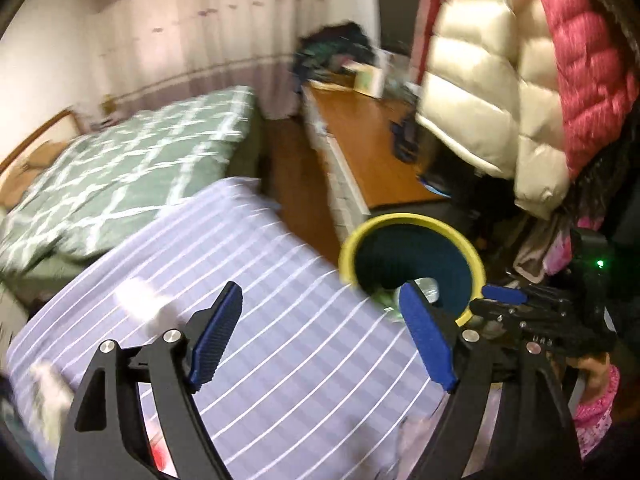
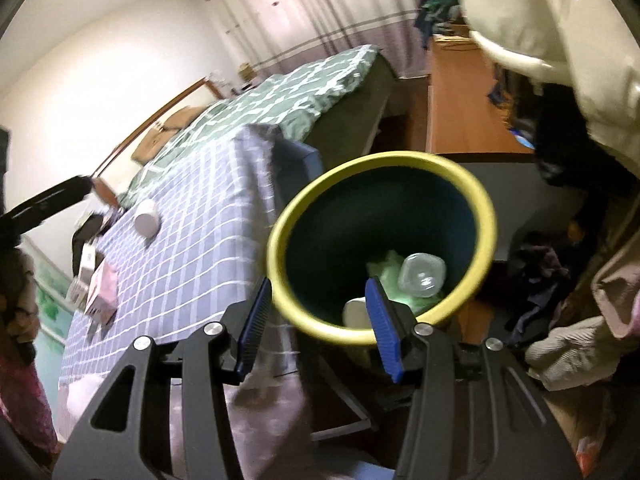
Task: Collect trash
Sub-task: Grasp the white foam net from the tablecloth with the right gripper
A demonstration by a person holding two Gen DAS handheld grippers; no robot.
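A dark trash bin with a yellow rim (image 2: pixel 304 208) hangs tilted beside the table corner. Inside it lie a clear plastic container (image 2: pixel 422 276), crumpled green wrapping (image 2: pixel 386 266) and a white piece (image 2: pixel 355 312). My right gripper (image 2: pixel 320 286) is shut on the bin's near rim, one finger inside and one outside. The left wrist view shows the same bin (image 1: pixel 400 222) with the right gripper (image 1: pixel 504 296) at its edge. My left gripper (image 1: pixel 320 296) is open above the striped tablecloth (image 1: pixel 280 320), with nothing between its fingers. A blurred white item (image 1: pixel 136 300) lies on the cloth to its left.
On the table stand a white cup (image 2: pixel 147 216) and a pink box (image 2: pixel 102 292). A bed with a green quilt (image 1: pixel 132 152) lies behind. A wooden desk (image 1: pixel 372 140) and hanging puffer jackets (image 1: pixel 480 80) crowd the right side. A hand in a pink sleeve (image 1: pixel 596 400) holds the right gripper.
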